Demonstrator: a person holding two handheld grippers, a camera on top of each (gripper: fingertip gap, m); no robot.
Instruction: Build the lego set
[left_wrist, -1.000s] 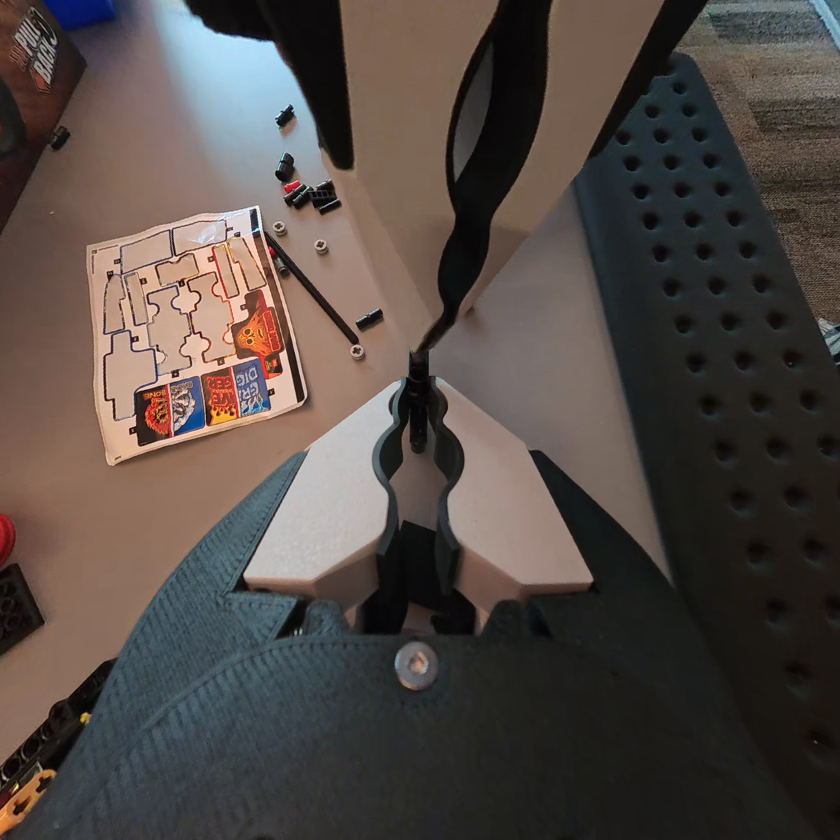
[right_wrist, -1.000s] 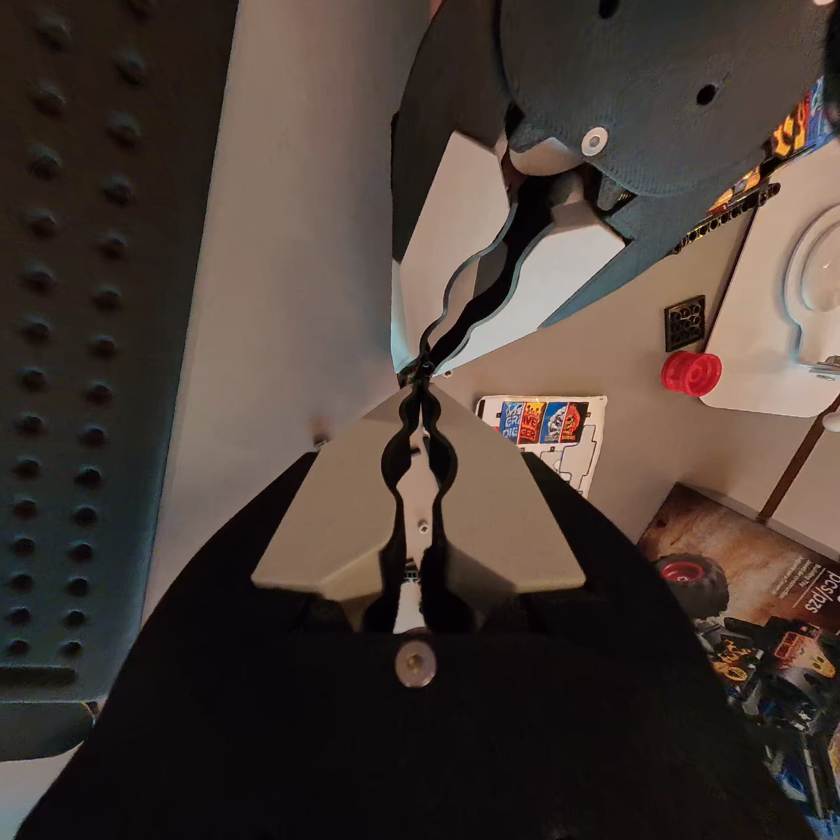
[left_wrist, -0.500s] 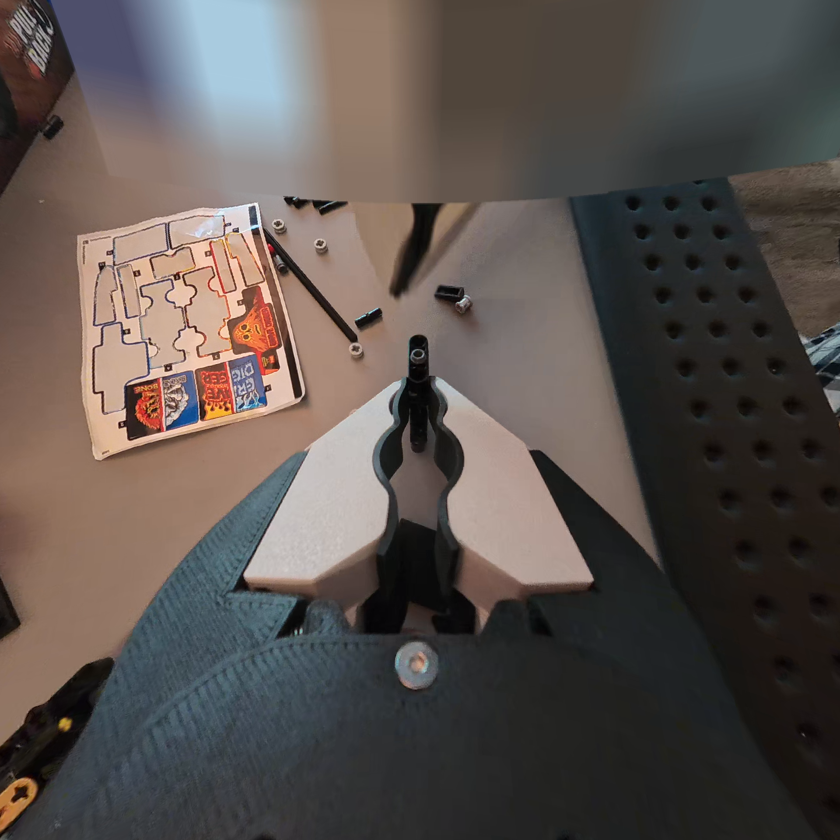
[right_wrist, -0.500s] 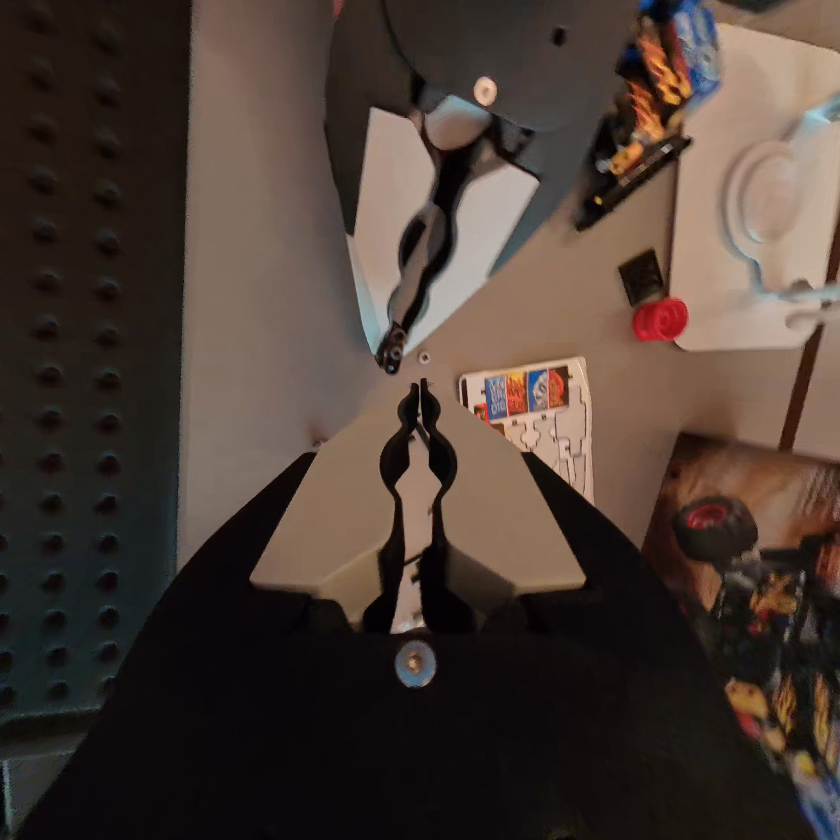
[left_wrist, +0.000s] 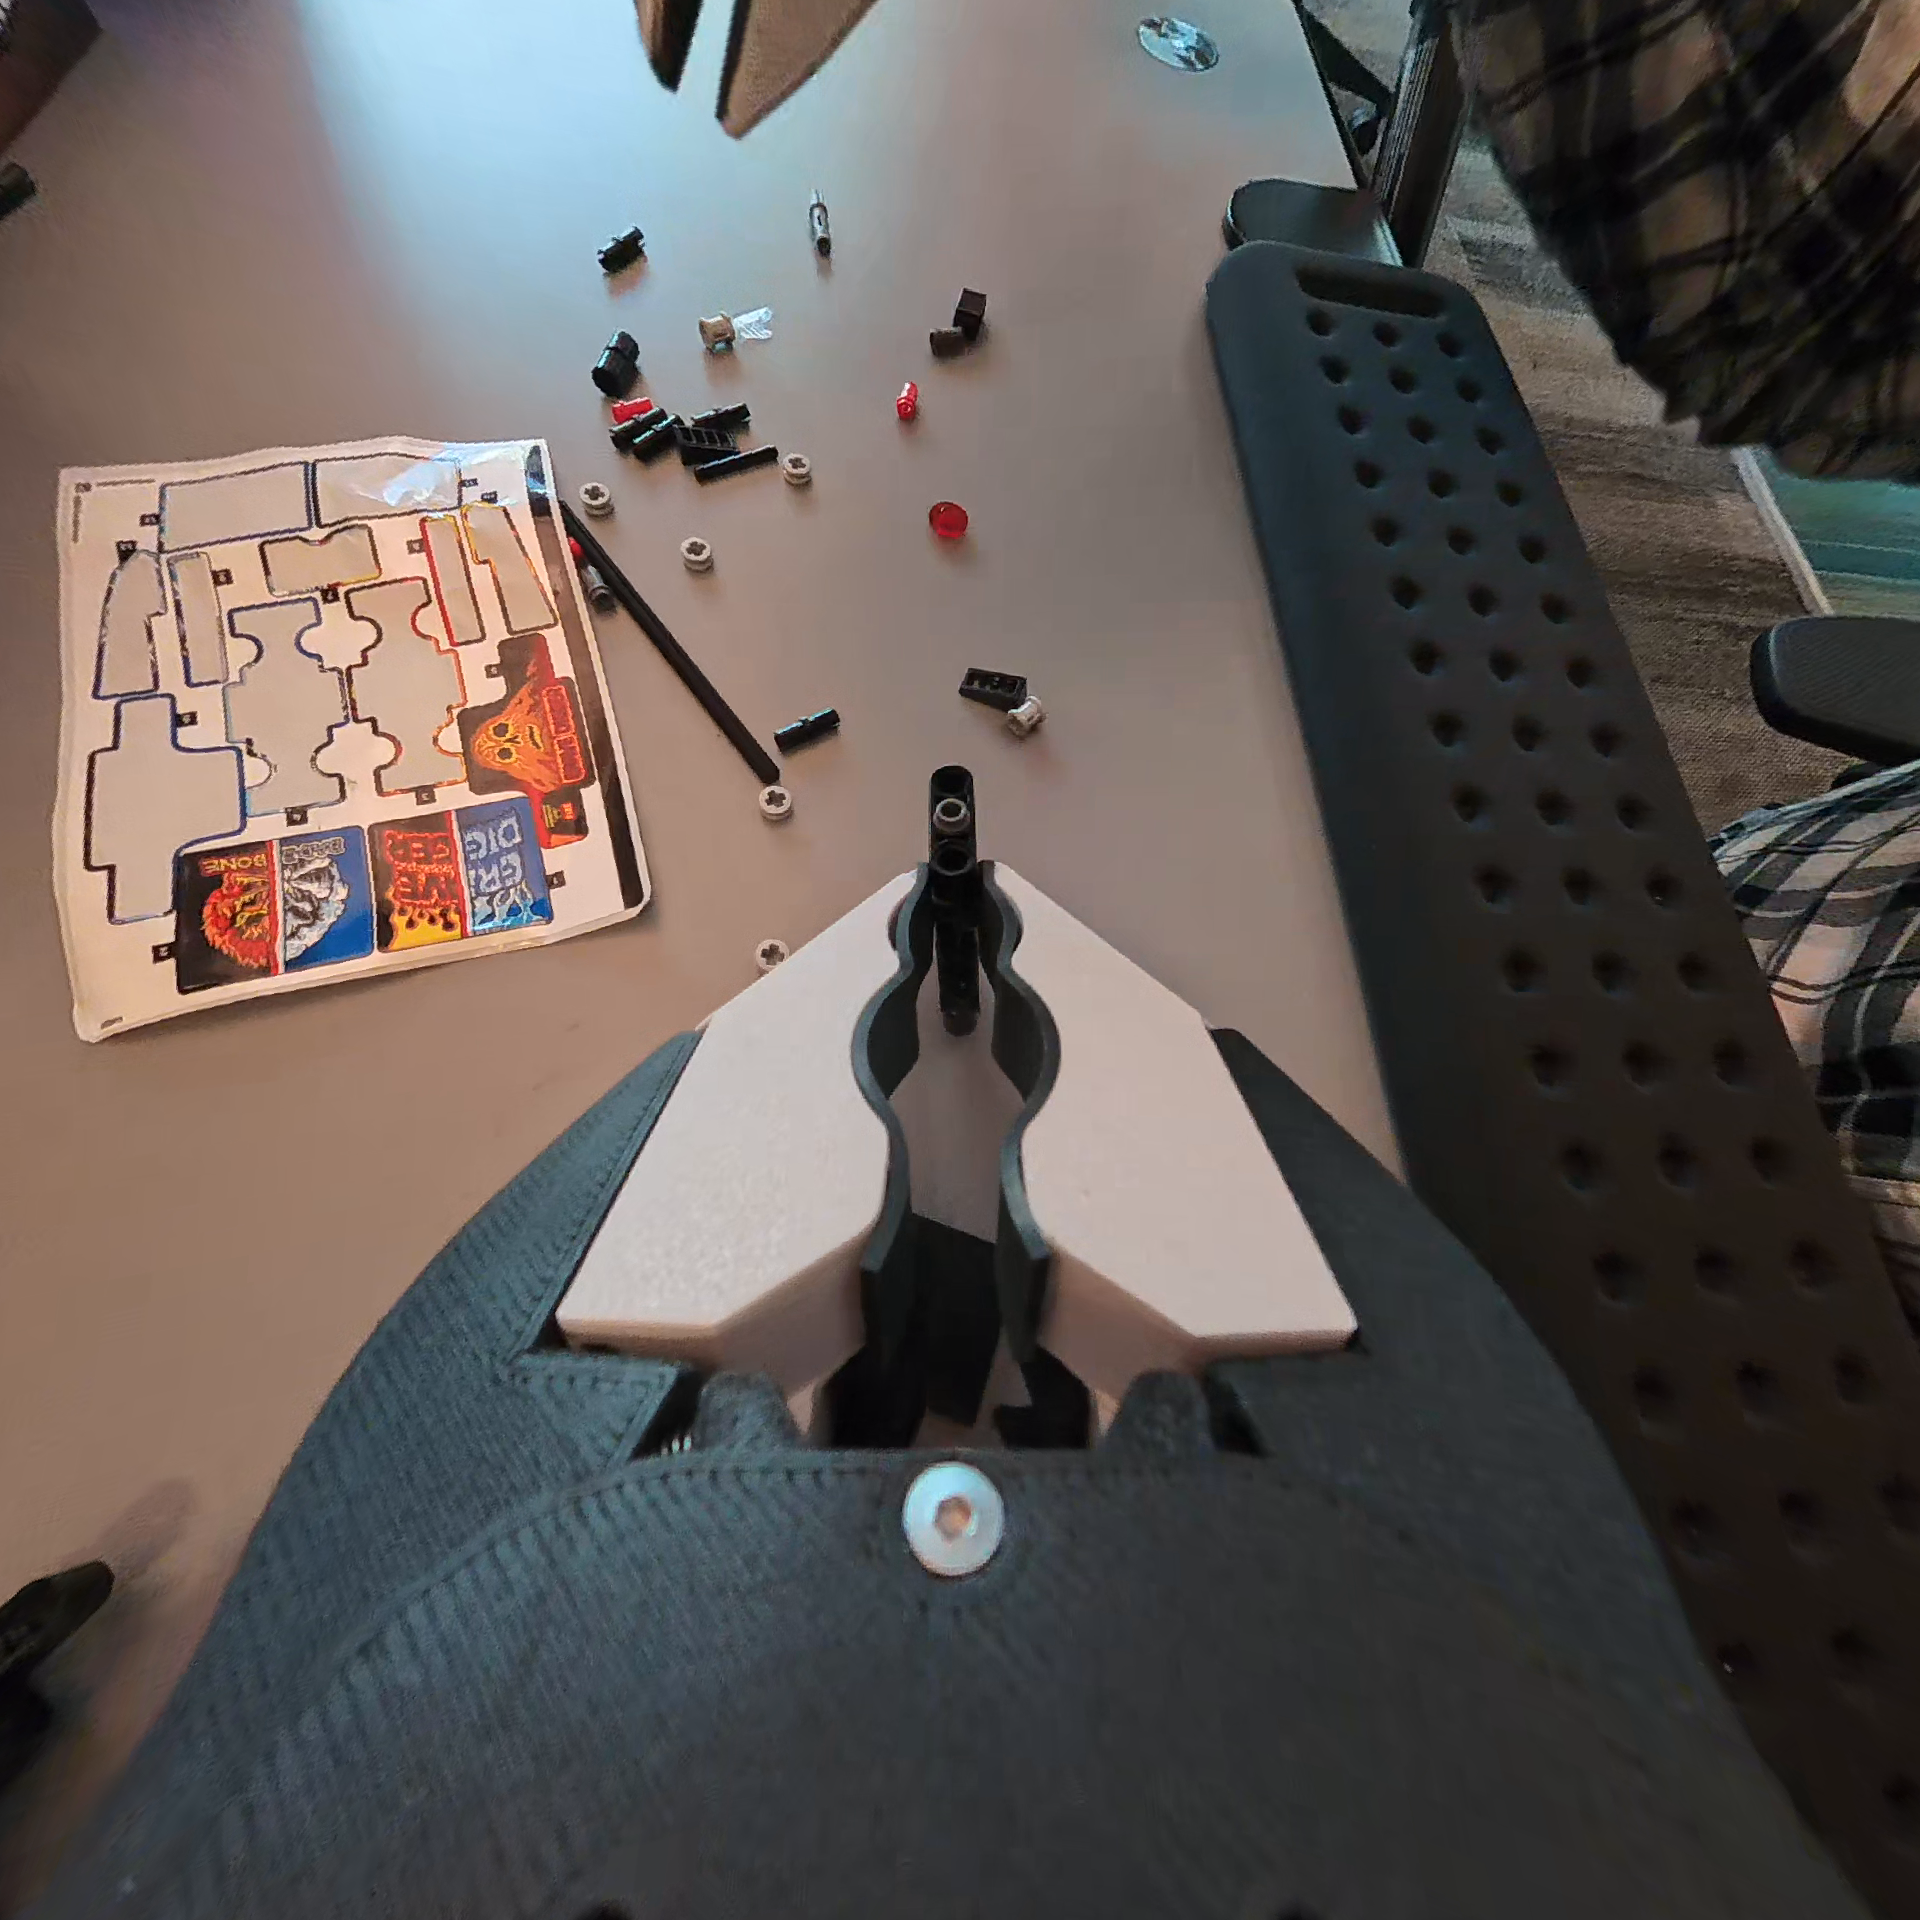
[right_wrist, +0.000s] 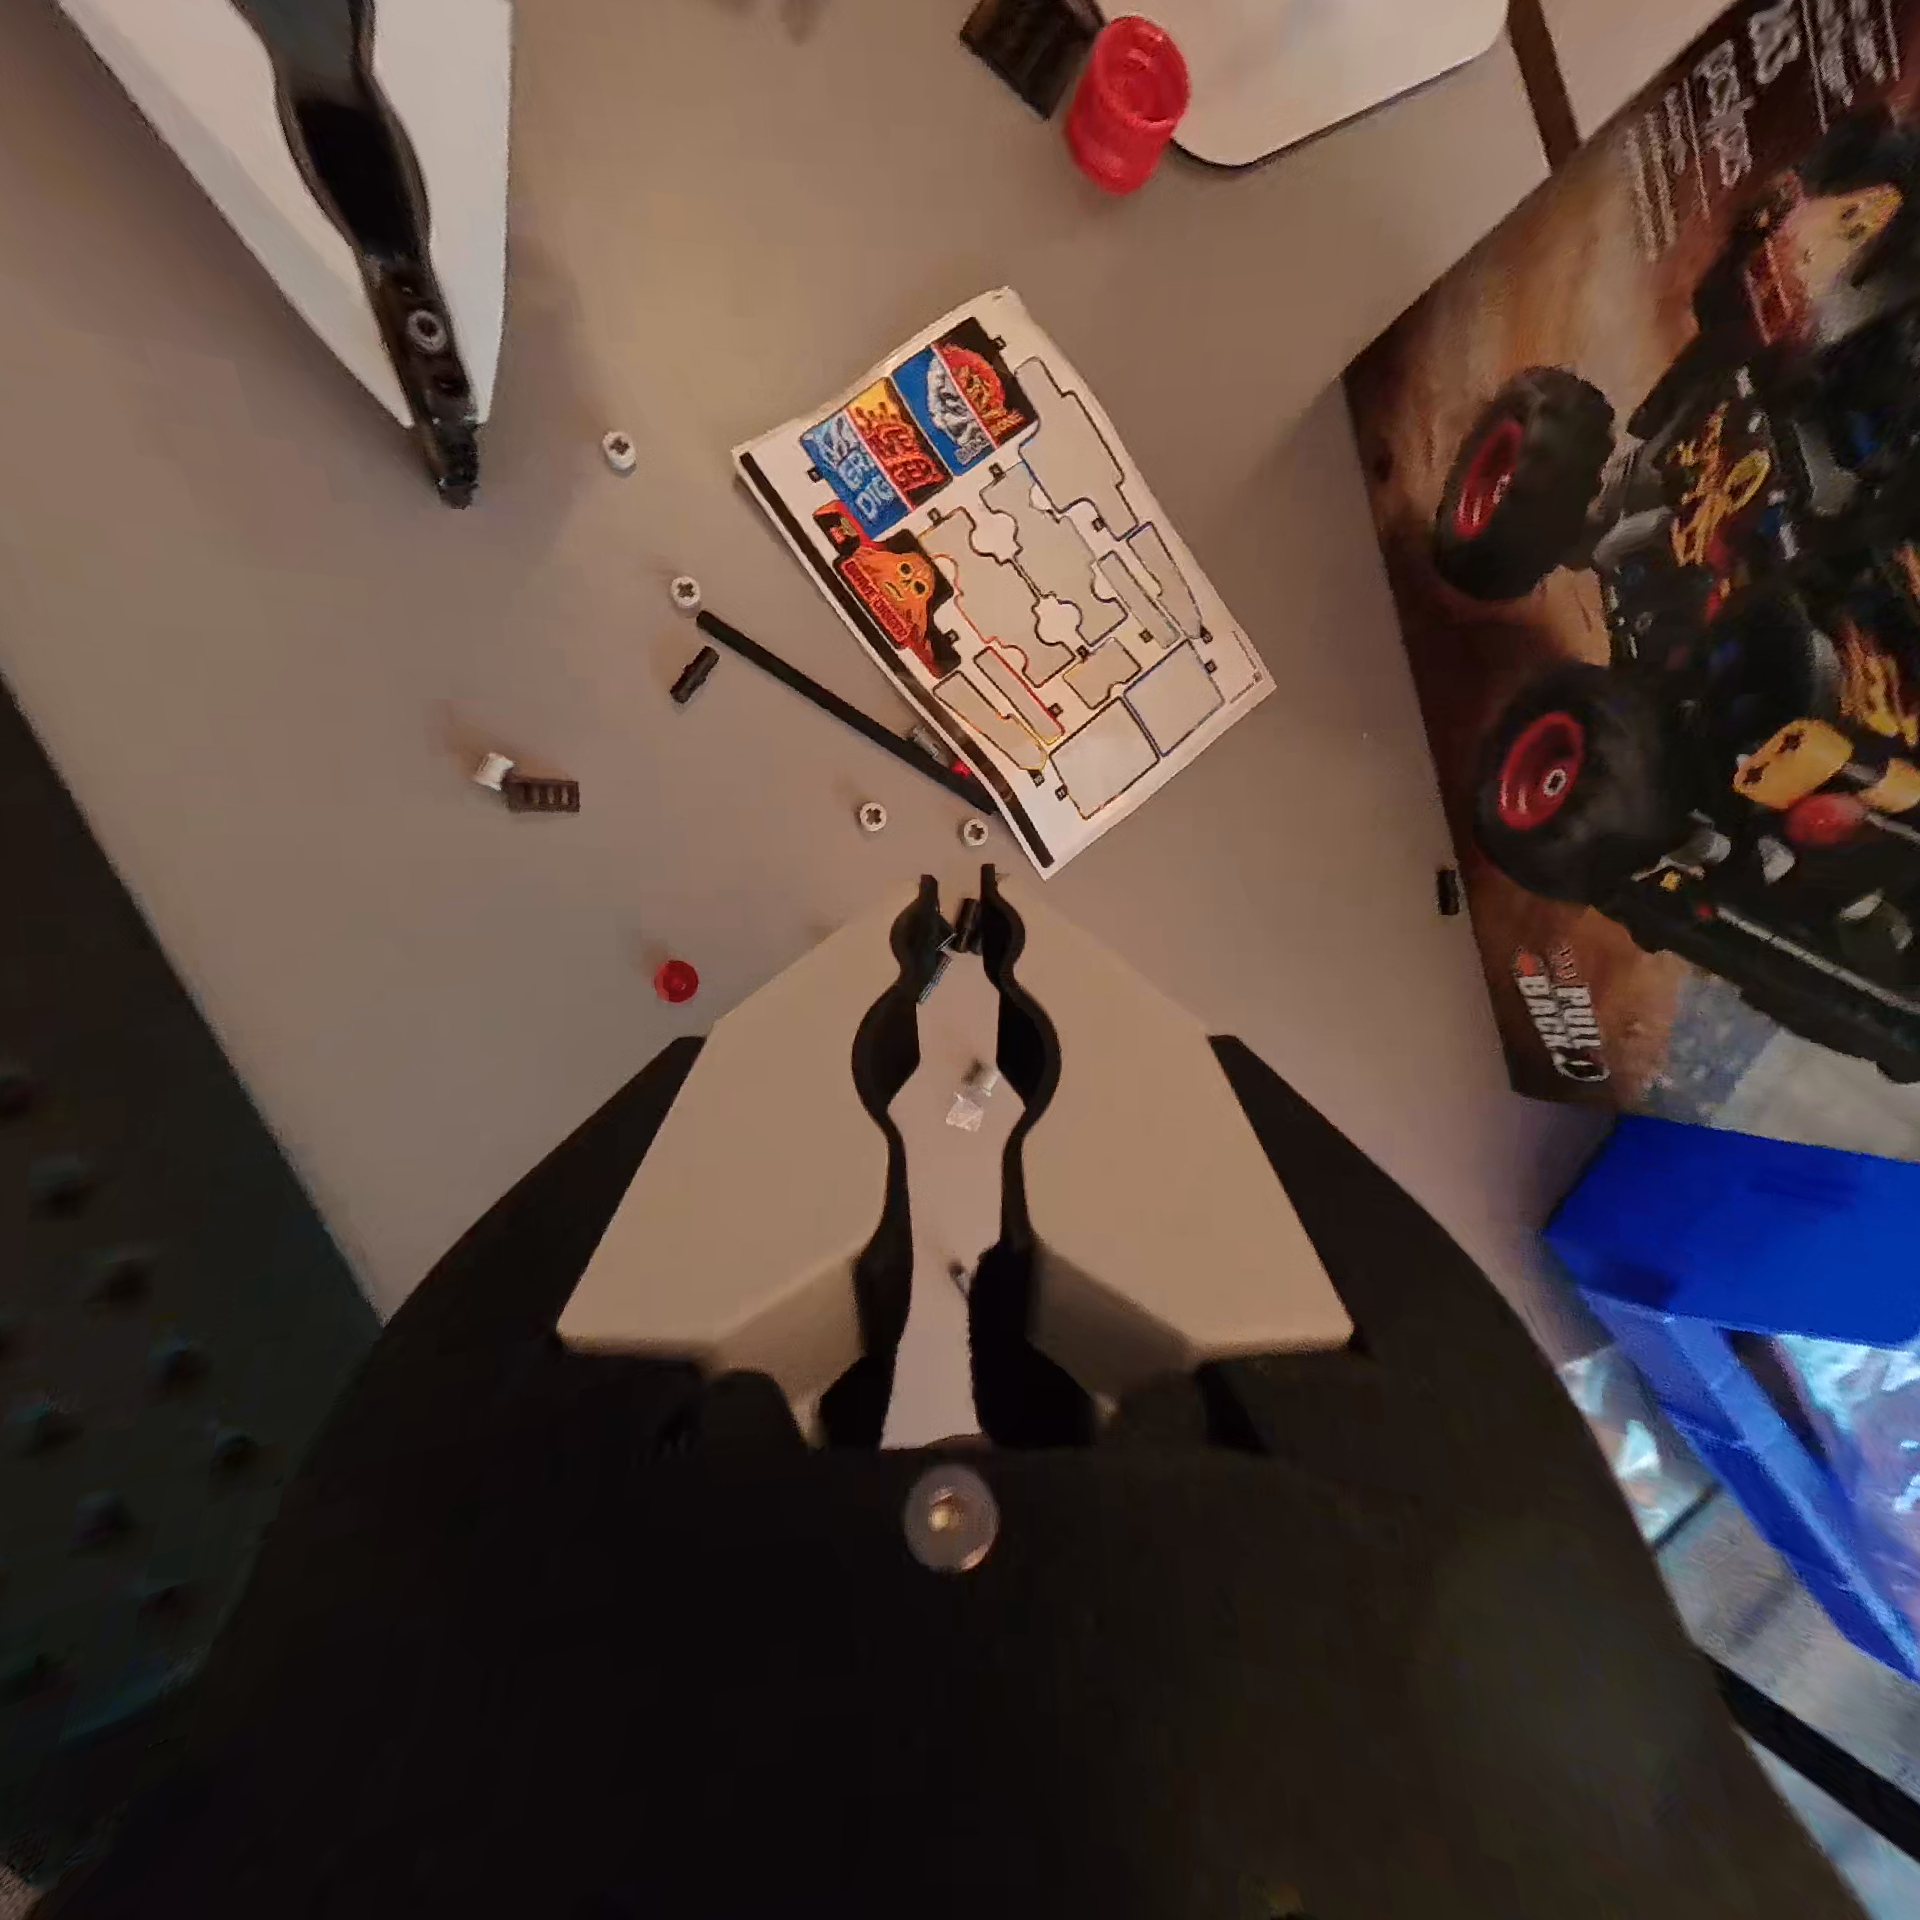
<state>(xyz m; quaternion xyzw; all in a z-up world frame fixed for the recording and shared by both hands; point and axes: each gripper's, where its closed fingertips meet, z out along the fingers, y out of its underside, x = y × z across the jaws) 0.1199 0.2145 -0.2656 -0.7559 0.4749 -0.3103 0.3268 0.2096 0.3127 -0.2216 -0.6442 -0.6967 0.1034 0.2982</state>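
A short black holed beam (left_wrist: 952, 831), a grey pin seated in one of its holes, sticks out from the tips of the left gripper (left_wrist: 952, 894), whose jaws are clamped on it above the grey desk (left_wrist: 1091, 468). The right gripper (right_wrist: 956, 899) hangs over the scattered pieces with its jaws a little apart and nothing held between them. Below lie a long black axle (left_wrist: 670, 644), pale bushes, black pins and a round red stud (left_wrist: 947, 520). Beside the axle sits the sticker sheet (left_wrist: 332, 717), partly peeled. Farther off are the set's box (right_wrist: 1683, 582) and a red wheel hub (right_wrist: 1124, 102). A perforated dark chair back (left_wrist: 1507, 831) runs along the desk's edge.
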